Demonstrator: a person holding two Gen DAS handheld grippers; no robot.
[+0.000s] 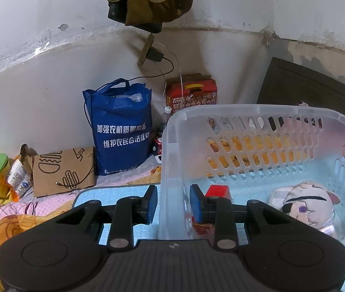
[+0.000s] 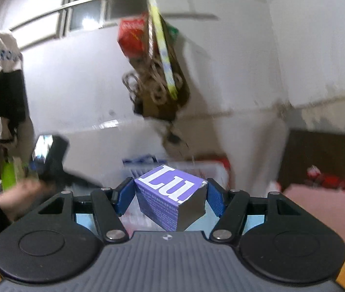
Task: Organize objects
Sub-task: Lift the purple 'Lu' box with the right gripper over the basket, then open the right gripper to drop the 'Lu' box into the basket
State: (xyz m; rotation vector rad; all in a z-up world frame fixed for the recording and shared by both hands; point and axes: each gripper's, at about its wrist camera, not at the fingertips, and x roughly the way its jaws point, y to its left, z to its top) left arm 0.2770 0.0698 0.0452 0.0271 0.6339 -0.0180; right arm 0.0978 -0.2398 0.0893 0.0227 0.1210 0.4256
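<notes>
My left claw is clamped on the near-left wall of the clear basket, lower middle of frame, one pad outside, one inside. A plush toy and a red box lie inside it. My right claw is clamped on a purple box, bottom centre, view blurred.

Basket: translucent, smooth plastic with slotted walls. Toy: soft plush cloth. Tote: matt non-woven fabric. Bag: matt brown paper. Mat: pale blue, finely gridded. Box: printed purple card, one side glossy silver. Pads: ribbed blue, matt.
</notes>
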